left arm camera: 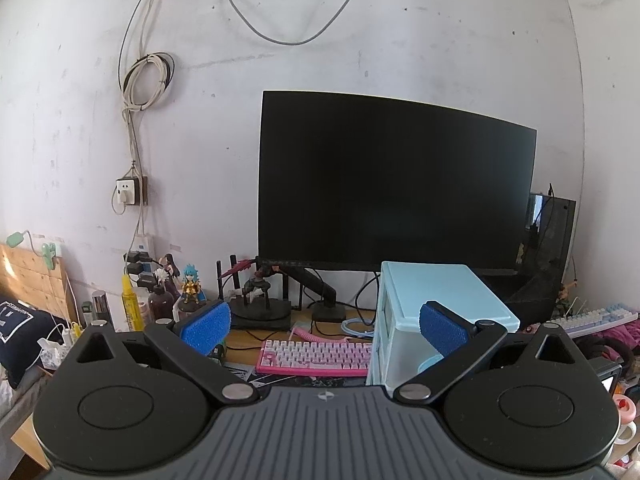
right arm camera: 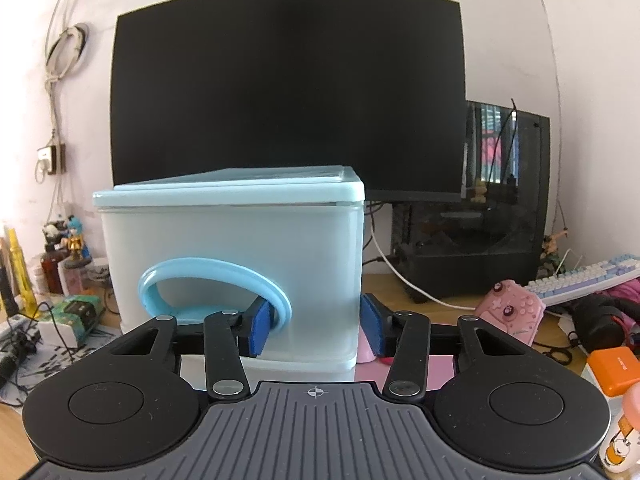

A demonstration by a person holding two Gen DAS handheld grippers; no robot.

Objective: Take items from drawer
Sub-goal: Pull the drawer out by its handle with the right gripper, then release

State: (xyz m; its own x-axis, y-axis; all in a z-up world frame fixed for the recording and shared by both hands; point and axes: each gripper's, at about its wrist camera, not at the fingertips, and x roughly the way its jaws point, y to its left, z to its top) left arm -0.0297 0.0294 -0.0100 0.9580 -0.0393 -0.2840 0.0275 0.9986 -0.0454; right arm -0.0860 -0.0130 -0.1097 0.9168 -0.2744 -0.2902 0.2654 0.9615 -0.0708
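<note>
The light-blue drawer unit (right arm camera: pixel 228 248) stands on the tabletop (right arm camera: pixel 440 300) in front of the black monitor (right arm camera: pixel 288 88), its top drawer closed. The right gripper (right arm camera: pixel 316 326) is clamped across the drawer front's right portion: its left pad sits inside the ring-shaped handle (right arm camera: pixel 216 280), its right pad against the unit's outer side wall. The left gripper (left arm camera: pixel 324 326) is held back from the unit with jaws spread wide and nothing between them. A pink keyboard (left arm camera: pixel 316 356) lies left of the unit.
</note>
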